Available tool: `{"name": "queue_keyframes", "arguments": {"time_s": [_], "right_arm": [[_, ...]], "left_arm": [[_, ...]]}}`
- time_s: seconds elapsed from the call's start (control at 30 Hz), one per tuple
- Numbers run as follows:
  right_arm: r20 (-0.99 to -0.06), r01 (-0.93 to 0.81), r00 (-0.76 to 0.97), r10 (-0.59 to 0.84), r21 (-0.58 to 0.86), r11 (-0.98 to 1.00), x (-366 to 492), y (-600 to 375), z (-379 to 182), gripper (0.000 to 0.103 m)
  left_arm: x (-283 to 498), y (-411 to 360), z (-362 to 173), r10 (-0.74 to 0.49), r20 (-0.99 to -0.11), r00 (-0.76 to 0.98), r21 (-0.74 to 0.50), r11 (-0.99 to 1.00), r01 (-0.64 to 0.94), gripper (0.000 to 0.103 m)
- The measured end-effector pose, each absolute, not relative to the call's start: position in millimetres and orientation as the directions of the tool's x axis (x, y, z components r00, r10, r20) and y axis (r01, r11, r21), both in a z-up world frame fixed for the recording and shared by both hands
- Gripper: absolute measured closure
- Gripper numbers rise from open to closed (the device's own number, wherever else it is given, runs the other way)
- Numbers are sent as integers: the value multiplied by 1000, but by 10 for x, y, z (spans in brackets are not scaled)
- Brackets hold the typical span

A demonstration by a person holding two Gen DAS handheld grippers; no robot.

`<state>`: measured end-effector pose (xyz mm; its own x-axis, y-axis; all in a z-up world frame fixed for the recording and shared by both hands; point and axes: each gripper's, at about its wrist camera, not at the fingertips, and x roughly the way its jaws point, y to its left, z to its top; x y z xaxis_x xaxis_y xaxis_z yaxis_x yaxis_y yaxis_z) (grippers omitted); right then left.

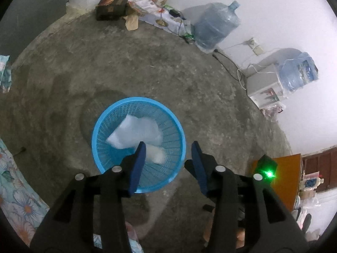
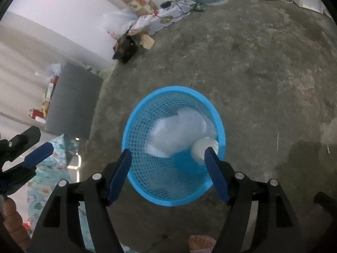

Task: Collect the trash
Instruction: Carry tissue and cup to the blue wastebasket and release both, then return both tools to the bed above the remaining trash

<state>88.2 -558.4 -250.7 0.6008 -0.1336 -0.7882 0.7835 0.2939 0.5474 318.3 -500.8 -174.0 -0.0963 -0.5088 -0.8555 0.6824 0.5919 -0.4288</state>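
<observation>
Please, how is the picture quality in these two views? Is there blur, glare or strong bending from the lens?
Left wrist view: strong fisheye bending with dark corners; a green light flares; blue basket fairly sharp. Right wrist view: same bending; the white trash in the basket looks smeared and pale; the concrete floor is evenly lit with soft shadows.

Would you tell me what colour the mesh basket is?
The basket is bright blue, clearest in the right wrist view.
</observation>
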Motion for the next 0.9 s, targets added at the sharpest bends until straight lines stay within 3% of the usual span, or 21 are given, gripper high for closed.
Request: {"name": "queue_keyframes", "arguments": {"time_s": [0.1, 0.3, 0.5, 0.73, 0.9], "right_arm": [[-777, 782, 606, -170, 542, 309, 813, -5531, -2386, 29], [-738, 771, 627, -249, 541, 336, 588, -5213, -1867, 29], [-662, 731, 669, -338, 501, 464, 421, -4627, -1079, 18], [-600, 696, 682, -418, 357, 623, 376, -3884, -307, 7], [-569, 653, 686, -454, 206, 729, 503, -3324, 63, 7]], "left_arm": [[3097, -4949, -1502, -527, -848, -59, -406, 574, 711, 58], [2747, -4628, -685, -613, -790, 19, -376, 508, 775, 45], [2356, -4060, 110, -672, -732, 108, -314, 475, 822, 33], [1889, -2859, 868, -734, -637, 236, -279, 505, 817, 21], [1592, -1856, 1079, -721, -581, 378, -253, 602, 758, 19]]}}
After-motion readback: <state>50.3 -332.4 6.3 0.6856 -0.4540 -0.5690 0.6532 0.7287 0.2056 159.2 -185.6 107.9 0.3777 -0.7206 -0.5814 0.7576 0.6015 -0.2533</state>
